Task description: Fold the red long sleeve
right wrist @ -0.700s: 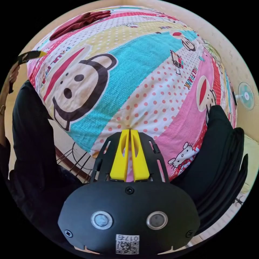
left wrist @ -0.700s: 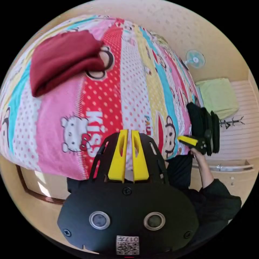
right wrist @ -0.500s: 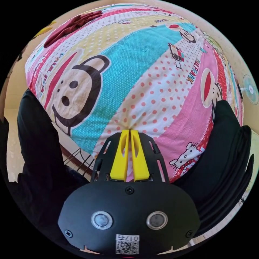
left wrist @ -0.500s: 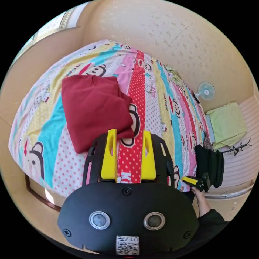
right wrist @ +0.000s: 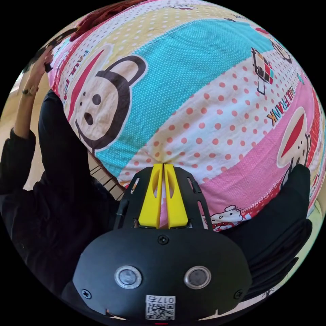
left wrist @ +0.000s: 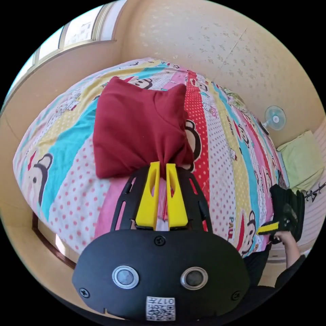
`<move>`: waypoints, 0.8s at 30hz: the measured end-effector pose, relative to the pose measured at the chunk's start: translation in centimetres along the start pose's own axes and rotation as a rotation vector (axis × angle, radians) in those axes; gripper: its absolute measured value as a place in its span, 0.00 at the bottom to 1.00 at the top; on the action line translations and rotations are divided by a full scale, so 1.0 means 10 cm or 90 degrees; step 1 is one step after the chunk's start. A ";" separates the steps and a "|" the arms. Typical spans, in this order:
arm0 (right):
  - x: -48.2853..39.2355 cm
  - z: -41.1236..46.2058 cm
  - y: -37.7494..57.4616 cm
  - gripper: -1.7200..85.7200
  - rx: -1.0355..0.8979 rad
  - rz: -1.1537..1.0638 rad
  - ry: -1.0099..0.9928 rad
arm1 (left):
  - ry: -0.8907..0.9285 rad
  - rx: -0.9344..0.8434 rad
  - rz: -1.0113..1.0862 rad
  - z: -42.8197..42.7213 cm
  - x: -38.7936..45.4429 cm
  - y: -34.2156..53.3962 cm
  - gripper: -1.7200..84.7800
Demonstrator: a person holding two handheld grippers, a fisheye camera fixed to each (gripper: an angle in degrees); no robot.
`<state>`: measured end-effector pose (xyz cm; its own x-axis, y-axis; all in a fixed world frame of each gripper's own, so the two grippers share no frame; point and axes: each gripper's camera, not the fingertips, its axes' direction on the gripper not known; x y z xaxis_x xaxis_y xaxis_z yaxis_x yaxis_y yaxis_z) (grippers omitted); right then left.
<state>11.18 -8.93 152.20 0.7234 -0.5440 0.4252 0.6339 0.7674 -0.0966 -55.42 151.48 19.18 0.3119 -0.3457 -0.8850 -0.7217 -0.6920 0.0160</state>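
1. Jaws of the left gripper (left wrist: 160,167), yellow and nearly together, pinch a bunched corner of the dark red long-sleeve garment (left wrist: 139,127) between their tips in the left gripper view.
2. That red garment lies folded into a rough square on the cartoon-print bed cover (left wrist: 220,142) with its pink, red, yellow and turquoise stripes; the gathered corner points toward the camera.
3. In the same view the right gripper (left wrist: 268,228) sits at the bed's near edge, well apart from the garment, held by a hand (left wrist: 287,237) in a dark sleeve.
4. Jaws of the right gripper (right wrist: 163,165) in its own view are pressed together, their tips against the dotted bed cover (right wrist: 203,85), which puckers at that spot; whether fabric is caught between them cannot be told.
5. A strip of the red garment (right wrist: 102,15) shows at the far top edge of the right gripper view.
6. A small standing fan (left wrist: 275,119) and a pale green cloth (left wrist: 302,159) stand beyond the bed by the beige wall.
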 end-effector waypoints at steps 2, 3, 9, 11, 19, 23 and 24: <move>0.16 -0.07 -0.03 0.02 -0.010 0.007 -0.044 | -0.003 -0.004 -0.004 -0.27 0.01 0.58 0.06; 0.23 -0.11 -0.04 0.02 -0.014 0.005 -0.058 | 0.019 -0.011 -0.002 -0.44 -0.01 0.93 0.05; 0.25 -0.28 -0.18 0.02 -0.055 -0.025 -0.025 | 0.079 -0.217 -0.039 -0.93 -0.22 1.94 0.03; 0.21 -0.31 -0.26 0.02 -0.080 -0.036 -0.002 | 0.072 -0.209 -0.028 -1.15 -0.13 1.92 0.05; 0.12 -0.35 -0.48 0.02 -0.151 -0.008 0.040 | 0.069 -0.109 0.204 -0.97 1.57 0.70 0.19; 0.12 -0.35 -0.42 0.02 -0.128 0.031 0.033 | 0.033 -0.129 0.281 -0.23 2.40 0.02 0.20; 0.10 -0.35 -0.37 0.02 -0.113 0.041 0.035 | -0.028 -0.151 0.282 0.04 2.55 -0.11 0.19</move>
<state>10.51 -13.56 149.87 0.7745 -0.5178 0.3635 0.6209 0.7320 -0.2804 -46.93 143.74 -3.60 -0.0225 -0.6156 -0.7877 -0.6170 -0.6115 0.4954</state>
